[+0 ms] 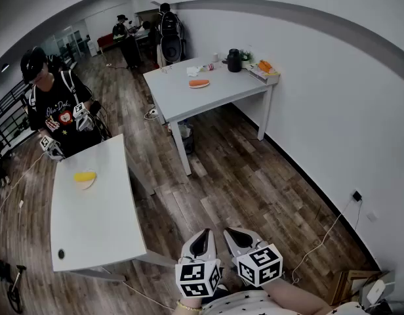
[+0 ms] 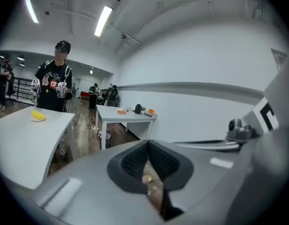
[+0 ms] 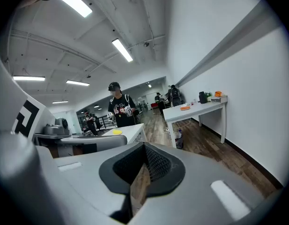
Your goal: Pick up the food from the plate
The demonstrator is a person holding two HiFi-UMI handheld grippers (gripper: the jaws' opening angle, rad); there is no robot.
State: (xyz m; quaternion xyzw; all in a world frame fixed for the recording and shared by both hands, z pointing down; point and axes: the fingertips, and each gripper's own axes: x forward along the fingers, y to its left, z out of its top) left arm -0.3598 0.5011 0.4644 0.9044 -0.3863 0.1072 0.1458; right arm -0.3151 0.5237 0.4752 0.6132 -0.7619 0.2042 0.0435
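An orange piece of food on a white plate lies on the far white table, small in the left gripper view and the right gripper view. A yellow piece of food on a plate sits on the nearer white table at the left, also seen as a yellow spot. My left gripper and right gripper hang side by side over the wooden floor, far from both plates. Both are shut with nothing in them.
A person in a black T-shirt stands behind the left table holding grippers. The far table carries a black jug and an orange thing on a box; a bin stands under it. A white wall runs along the right.
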